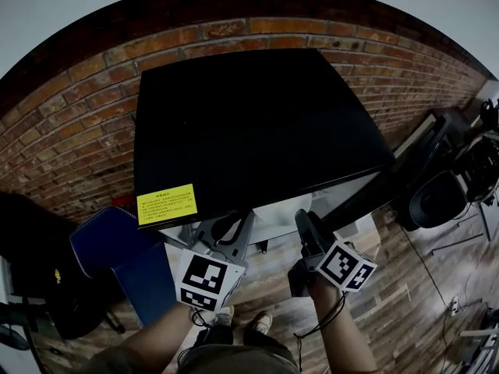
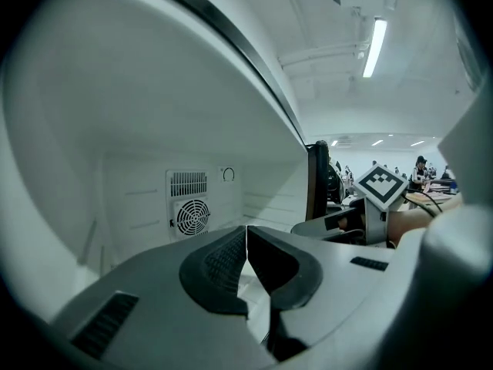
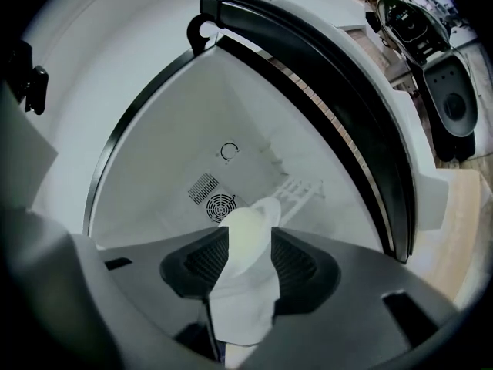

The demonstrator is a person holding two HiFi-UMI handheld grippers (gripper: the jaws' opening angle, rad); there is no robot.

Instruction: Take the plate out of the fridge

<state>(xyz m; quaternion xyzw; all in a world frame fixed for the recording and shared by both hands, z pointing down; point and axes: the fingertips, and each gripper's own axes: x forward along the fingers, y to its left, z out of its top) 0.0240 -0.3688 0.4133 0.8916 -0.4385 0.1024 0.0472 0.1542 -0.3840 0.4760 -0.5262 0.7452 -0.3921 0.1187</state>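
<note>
Head view, steeply downward: small fridge (image 1: 257, 123) with a black top and a yellow label (image 1: 166, 203), backed against a brick wall (image 1: 70, 123). Left gripper (image 1: 224, 231) and right gripper (image 1: 304, 220) side by side at its front edge, pointing into the open white compartment. Left gripper view: jaws closed tip to tip, nothing between them, round fan grille (image 2: 191, 216) on the back wall beyond. Right gripper view: jaws spread wide, white plate (image 3: 245, 233) framed in the gap between them, lying inside the fridge in front of the back wall, not visibly clamped by the pads.
</note>
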